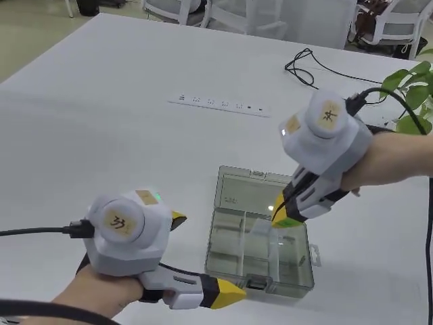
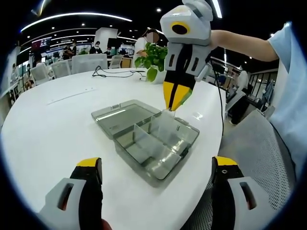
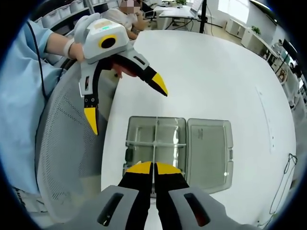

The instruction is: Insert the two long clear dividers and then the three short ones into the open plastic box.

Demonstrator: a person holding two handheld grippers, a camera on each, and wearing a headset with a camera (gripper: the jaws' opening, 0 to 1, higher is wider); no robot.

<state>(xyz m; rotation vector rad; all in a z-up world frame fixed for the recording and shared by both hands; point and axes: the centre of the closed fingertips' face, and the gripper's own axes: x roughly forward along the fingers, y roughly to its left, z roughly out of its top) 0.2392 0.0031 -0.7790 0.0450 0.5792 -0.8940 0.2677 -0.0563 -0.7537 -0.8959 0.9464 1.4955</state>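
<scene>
Head view: one divider (image 1: 279, 237) is clamped by the right gripper (image 1: 279, 220) in one box (image 1: 233, 181); the left gripper (image 1: 203, 256) is spread apart.

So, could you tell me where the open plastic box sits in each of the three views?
Head view: the box sits lower middle, under the right gripper, which pinches a divider.
Left gripper view: the box is dead centre, below that gripper's tip.
Right gripper view: the box lies centre, just past the shut jaws.
Shared landmark: the flat open lid beside the base.
</scene>
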